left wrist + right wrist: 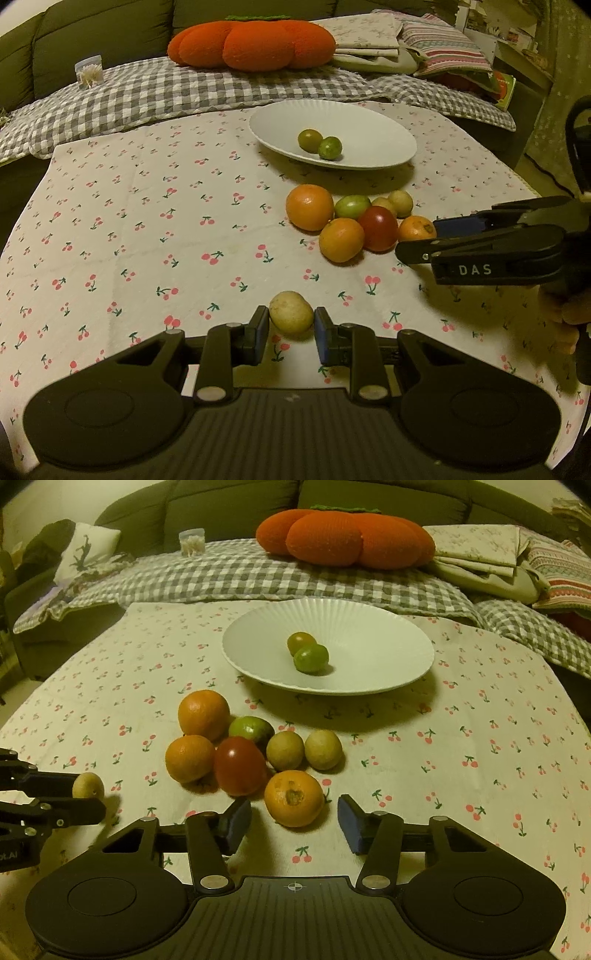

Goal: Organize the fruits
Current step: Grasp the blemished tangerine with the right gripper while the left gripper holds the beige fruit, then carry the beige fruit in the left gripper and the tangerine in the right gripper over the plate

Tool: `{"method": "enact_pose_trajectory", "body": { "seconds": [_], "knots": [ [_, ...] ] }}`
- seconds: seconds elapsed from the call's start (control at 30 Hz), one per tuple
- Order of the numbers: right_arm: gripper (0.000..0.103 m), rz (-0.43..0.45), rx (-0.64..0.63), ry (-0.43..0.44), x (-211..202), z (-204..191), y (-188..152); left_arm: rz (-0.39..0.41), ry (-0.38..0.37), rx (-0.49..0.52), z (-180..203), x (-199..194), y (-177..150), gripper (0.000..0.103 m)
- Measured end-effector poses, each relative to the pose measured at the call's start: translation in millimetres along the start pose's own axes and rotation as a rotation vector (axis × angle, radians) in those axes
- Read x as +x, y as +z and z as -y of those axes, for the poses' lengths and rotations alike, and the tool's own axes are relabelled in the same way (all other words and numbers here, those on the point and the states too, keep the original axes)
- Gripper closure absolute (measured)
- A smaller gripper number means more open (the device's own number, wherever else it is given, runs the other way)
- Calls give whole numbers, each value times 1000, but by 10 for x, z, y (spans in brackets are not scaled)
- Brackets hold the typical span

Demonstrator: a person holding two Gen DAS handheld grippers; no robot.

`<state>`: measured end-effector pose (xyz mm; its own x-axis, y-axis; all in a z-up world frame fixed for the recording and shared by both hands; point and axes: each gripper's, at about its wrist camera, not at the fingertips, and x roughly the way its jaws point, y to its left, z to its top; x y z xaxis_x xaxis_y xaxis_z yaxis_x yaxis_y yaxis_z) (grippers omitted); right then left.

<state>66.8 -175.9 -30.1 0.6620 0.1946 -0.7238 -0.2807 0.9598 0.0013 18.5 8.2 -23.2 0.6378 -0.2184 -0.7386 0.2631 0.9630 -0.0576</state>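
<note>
- Left gripper [291, 328]: clenched on a small yellowish fruit [291, 312], a blue pad against each side of it, above the cherry-print tablecloth [147, 229]. The right wrist view shows the same fruit [88, 785] side-on at the tips of the black fingers.
- Right gripper [295, 818]: released, jaws partly apart with a scarred orange [293, 797] between the pads and a gap on each side. The left wrist view shows only the orange's top [416, 228] behind the right gripper's fingers [454, 236].
- Loose pile on the cloth, near the plate: two more oranges [204, 714] [189, 758], one red tomato [239, 765], one green fruit [251, 728], two pale yellowish fruits [285, 750] [323, 749], most touching a neighbour.
- White fluted plate [369, 635]: holds two small green fruits [311, 658] [301, 641], touching each other.
- Backdrop: orange pumpkin-shaped cushion [251, 44] on a grey check blanket [147, 92], folded linens beside it.
- Left wrist view only: person's fingers [569, 321] under the right gripper's handle.
</note>
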Motion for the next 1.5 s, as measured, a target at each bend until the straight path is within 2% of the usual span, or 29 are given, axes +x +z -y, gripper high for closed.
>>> {"method": "enact_pose_trajectory", "body": {
  "seconds": [0.17,0.33,0.97,1.5],
  "knots": [
    [59,-2,-3,-4,18,7,14,3,-2,5,34,0,19,79],
    [71,-4,-4,-2,30,16,28,4,-2,7,53,15,38,79],
    [71,15,-19,12,-75,-14,63,22,-4,8,76,47,147,79],
    [71,59,-3,35,-243,6,243,65,-9,1,120,55,375,79]
  ]
}}
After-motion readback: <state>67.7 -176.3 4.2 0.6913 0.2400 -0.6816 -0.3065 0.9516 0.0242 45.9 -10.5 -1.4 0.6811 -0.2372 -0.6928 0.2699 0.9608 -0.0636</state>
